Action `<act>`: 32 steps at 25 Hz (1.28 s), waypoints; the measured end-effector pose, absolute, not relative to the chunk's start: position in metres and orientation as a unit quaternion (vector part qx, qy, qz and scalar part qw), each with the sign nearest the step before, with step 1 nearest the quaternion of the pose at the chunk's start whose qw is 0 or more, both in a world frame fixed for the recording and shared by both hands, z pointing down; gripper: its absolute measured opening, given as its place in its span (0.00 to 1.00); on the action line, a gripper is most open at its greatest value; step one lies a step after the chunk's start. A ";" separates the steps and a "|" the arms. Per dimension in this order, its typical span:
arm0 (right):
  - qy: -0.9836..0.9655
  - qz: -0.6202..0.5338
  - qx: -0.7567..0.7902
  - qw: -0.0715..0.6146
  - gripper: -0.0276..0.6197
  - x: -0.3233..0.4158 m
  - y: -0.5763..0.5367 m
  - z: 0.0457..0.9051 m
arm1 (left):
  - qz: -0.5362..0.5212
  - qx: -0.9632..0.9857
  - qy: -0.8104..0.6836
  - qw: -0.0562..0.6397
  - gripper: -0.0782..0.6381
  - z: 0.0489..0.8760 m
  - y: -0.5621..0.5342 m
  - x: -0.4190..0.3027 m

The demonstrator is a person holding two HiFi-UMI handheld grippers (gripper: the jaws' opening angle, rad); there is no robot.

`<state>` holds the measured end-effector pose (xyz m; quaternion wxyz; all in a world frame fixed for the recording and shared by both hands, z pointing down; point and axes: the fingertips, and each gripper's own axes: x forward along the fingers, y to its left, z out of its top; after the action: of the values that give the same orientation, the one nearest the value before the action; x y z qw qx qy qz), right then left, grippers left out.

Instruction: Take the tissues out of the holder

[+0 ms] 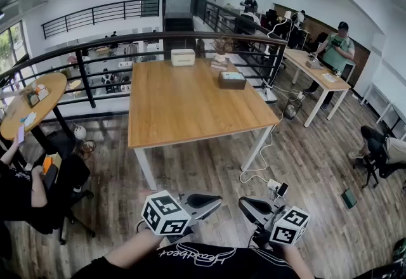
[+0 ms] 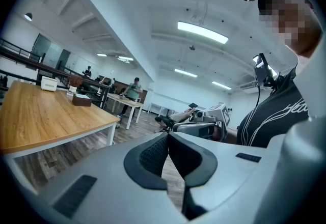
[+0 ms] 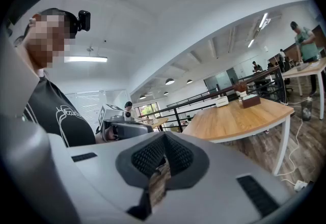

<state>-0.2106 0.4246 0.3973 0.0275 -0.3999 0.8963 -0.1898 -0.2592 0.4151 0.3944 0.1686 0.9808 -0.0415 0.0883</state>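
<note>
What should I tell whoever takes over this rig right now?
Left gripper: jaws shut, empty, held low near the body.
Right gripper: jaws shut, empty, same height.
Dark tissue holder: far right part of the wooden table, well away from both grippers. A white box sits at the far edge.
Done: nothing, holder untouched.
Left: step to the table, open the jaws, pull the tissues out.

Round table (image 1: 51,99), black railing (image 1: 86,81), white desk (image 1: 299,59).
</note>
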 end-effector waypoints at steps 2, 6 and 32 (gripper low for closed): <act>0.897 -0.189 -0.399 0.030 0.07 -0.199 0.417 0.399 | 0.088 0.981 -0.041 0.168 0.13 0.396 0.408 -0.247; 0.896 -0.193 -0.398 0.032 0.07 -0.175 0.407 0.407 | 0.094 0.980 -0.038 0.173 0.13 0.406 0.401 -0.220; 0.896 -0.232 -0.378 0.028 0.07 0.040 0.408 0.469 | 0.164 0.962 -0.001 0.219 0.13 0.469 0.390 0.022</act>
<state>0.0396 0.4078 0.4687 0.0279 -0.3778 0.8960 -0.2316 0.0221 0.3900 0.4691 0.2188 0.9618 -0.0006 0.1645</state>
